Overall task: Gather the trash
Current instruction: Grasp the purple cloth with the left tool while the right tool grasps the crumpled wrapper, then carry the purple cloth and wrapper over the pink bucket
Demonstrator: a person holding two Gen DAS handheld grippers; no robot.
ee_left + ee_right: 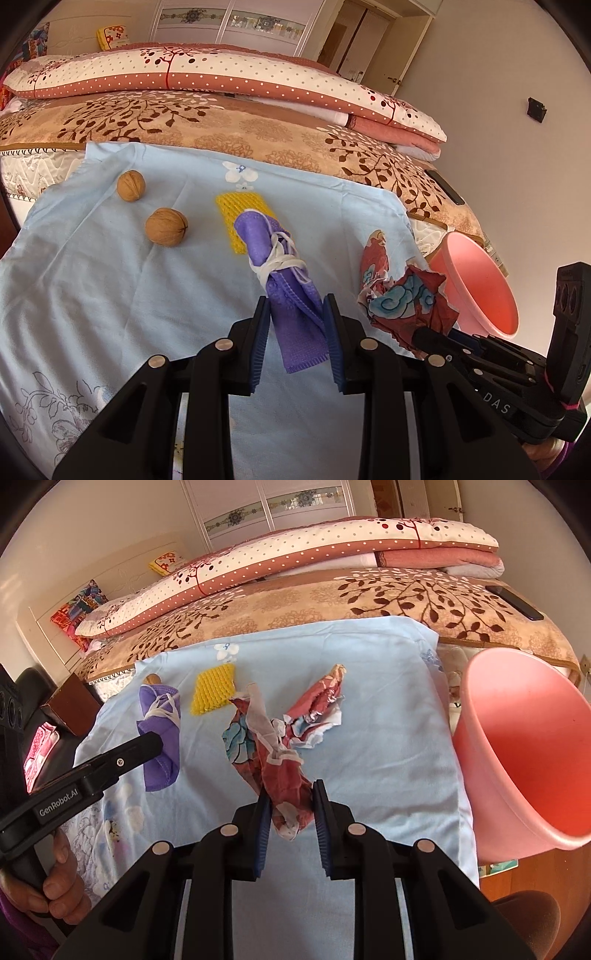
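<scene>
Gripping trash with both tools, mid-collection. Left gripper (297,306) jaws are closing narrowly on the purple mask (286,280), a rolled cloth piece bound with its white straps, lying on the light blue sheet (110,295) with its far end resting on the yellow foam net (236,218). Right gripper (290,794) jaws are pinching the near end of the torn wrapper (280,746), a crumpled red-and-blue floral sheet trailing toward 12 o'clock. Pink bin (524,760) is waiting at 2 o'clock in the right wrist view, mouth tilted toward the sheet. Next move likely calls for lifting and carrying over its rim. Two walnuts (167,232) are sitting at 10 o'clock, untouched.
</scene>
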